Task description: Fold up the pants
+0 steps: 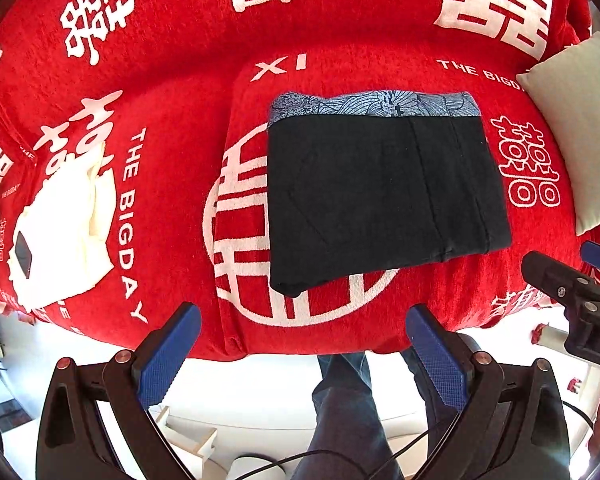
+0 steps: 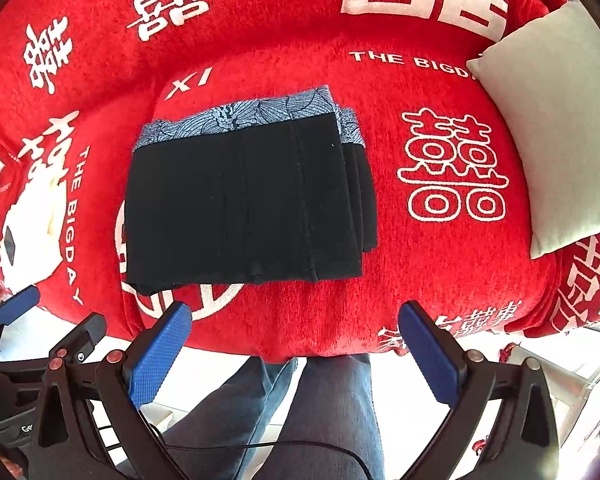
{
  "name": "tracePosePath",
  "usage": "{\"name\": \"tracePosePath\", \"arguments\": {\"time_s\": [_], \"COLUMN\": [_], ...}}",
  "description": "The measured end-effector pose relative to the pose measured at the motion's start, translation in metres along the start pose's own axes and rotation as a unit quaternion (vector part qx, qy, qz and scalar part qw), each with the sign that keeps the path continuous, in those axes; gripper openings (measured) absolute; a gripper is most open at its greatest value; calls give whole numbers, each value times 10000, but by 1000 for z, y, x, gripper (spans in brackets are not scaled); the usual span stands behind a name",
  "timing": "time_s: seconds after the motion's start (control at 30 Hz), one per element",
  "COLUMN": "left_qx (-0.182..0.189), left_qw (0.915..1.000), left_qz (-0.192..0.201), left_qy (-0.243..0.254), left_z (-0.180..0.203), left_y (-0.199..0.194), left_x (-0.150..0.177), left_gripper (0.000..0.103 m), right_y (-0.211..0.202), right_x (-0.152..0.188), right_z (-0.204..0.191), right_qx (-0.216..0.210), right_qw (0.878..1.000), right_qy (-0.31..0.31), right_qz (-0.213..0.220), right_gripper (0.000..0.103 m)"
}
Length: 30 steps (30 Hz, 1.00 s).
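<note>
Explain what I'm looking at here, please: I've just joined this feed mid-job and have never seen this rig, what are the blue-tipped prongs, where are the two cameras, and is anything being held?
There is no robot arm. A person holds a hand-operated gripper in each hand, and each picture comes from a fisheye camera on one gripper, looking forward along its two fingers. The blue-padded prongs are those fingers: the left gripper in the left wrist view, the right gripper in the right wrist view. Both stand open and hold nothing.

Ahead lies a red blanket with white characters. On it rest black pants, already folded into a compact stack, patterned blue waistband at the far edge. A pale cushion sits to the right, a white cloth to the left. The person's jeans-clad legs show below.
</note>
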<state>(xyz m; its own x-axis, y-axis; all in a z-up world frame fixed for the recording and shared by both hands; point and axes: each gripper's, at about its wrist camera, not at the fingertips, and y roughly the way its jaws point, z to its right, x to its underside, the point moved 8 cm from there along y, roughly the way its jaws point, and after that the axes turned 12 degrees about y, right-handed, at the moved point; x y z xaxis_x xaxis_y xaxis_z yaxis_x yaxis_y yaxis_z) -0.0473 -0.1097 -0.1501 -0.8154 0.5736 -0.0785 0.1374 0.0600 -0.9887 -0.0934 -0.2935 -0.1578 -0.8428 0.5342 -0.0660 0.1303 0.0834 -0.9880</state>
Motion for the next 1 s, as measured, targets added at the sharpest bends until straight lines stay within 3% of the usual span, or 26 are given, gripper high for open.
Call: {"name": "tracePosePath", "arguments": {"time_s": [1.0], "left_qx": [-120], "left_qw": [9997], "left_qz": [145], "left_qy": [148], "left_z": [-2], "left_y": [-16], "left_x": [-9], "left_gripper": [103], "right_y": [-14], "right_x": [-4], "right_z": [-7], "right_qx": [119], "right_qw": [9999], "right_qy": [-89], "right_qz": [82], "right_gripper": [103]}}
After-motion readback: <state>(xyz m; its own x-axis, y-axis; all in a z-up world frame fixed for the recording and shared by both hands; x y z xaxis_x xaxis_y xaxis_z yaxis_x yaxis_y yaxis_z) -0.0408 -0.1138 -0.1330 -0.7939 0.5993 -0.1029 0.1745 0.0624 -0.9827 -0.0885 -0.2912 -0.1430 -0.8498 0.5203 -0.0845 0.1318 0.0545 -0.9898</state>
